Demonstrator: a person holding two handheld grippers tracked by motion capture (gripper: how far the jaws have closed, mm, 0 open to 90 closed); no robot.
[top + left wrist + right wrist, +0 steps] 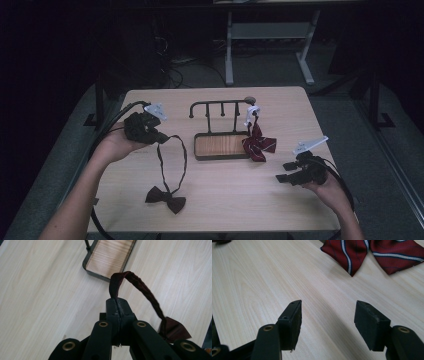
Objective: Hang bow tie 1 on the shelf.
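High view: your left gripper [161, 137] pinches the bow tie [166, 198] strap; rack [220, 106] at 3 o'clock; right gripper [281, 177] gapes empty.

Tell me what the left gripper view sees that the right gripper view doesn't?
Left gripper view: the left gripper shut on the dark bow tie's strap, the bow hanging beside it, and the wooden tray of the rack. Right gripper view: the right gripper with open jaws, and a striped red bow tie. Both: the pale wooden table.
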